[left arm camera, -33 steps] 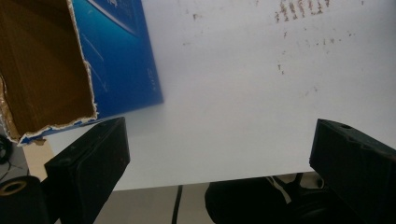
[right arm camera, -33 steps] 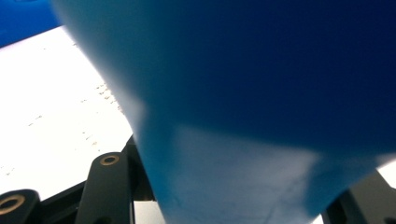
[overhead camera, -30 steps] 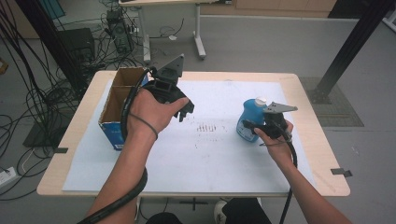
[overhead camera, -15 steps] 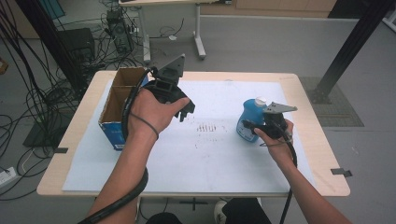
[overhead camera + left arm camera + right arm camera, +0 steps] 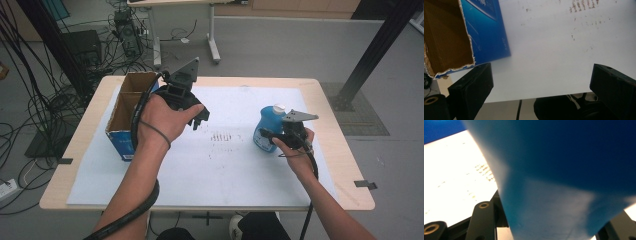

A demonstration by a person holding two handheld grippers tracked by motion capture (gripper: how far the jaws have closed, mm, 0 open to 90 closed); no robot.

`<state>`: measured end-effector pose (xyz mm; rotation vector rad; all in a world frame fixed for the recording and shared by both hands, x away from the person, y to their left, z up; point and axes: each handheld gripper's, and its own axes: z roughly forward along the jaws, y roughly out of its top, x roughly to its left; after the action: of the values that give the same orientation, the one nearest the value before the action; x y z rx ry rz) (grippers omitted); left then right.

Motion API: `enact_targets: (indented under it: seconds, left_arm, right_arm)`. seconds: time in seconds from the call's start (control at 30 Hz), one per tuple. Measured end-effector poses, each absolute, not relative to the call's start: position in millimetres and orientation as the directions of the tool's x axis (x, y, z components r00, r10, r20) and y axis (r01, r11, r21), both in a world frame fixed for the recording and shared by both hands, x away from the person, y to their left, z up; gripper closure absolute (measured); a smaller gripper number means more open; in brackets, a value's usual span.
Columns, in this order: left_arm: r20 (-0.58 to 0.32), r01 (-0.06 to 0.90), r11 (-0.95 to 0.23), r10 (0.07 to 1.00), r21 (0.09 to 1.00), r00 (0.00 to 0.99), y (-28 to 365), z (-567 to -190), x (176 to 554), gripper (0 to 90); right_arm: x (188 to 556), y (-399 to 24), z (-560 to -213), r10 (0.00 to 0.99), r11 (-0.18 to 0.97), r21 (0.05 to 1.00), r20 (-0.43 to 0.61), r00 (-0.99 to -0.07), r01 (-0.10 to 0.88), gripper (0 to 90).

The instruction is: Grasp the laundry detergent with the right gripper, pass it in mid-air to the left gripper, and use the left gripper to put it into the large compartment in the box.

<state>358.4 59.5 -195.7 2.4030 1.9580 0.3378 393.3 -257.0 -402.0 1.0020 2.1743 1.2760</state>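
The step in hand is judged to be the grasp of the blue bottle (image 5: 266, 131), which stands upright with its white cap (image 5: 278, 107) on the white sheet (image 5: 235, 170) at the right part of the table (image 5: 332, 150), well apart from the open cardboard box (image 5: 131, 116) at the left. The right gripper (image 5: 266, 135) is held level against the bottle's lower body and its jaws are closed on it; in the right gripper view the blue wall of the bottle (image 5: 564, 182) is seen pressed between the two black jaws, one finger (image 5: 483, 220) lying against its left flank and the other at the far lower right, so the bottle is gripped around its body rather than at its neck. The left gripper (image 5: 199, 120) is held above the sheet just beside the box, and in the left gripper view its jaws are seen spread wide with nothing between them, the torn rim of the box (image 5: 469, 42) lying just beyond the left finger (image 5: 471, 90). The bottle is judged not yet lifted; the next move is thought to call for a steady, upright lift, and, if the box is the goal, a carry leftward across the printed marks (image 5: 222, 136) without the grip being loosened
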Motion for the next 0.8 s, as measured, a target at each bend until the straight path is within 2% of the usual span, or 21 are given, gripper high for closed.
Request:
enact_targets:
  seconds: [0.8]
  left_arm:
    - [0.161,0.963,-0.222,0.967,0.156,0.197,54.2,-194.7,361.3,5.4]
  right_arm:
    - [393.0,-257.4,-401.8,0.759,0.319,0.873,-0.002,-0.651,0.369,44.8]
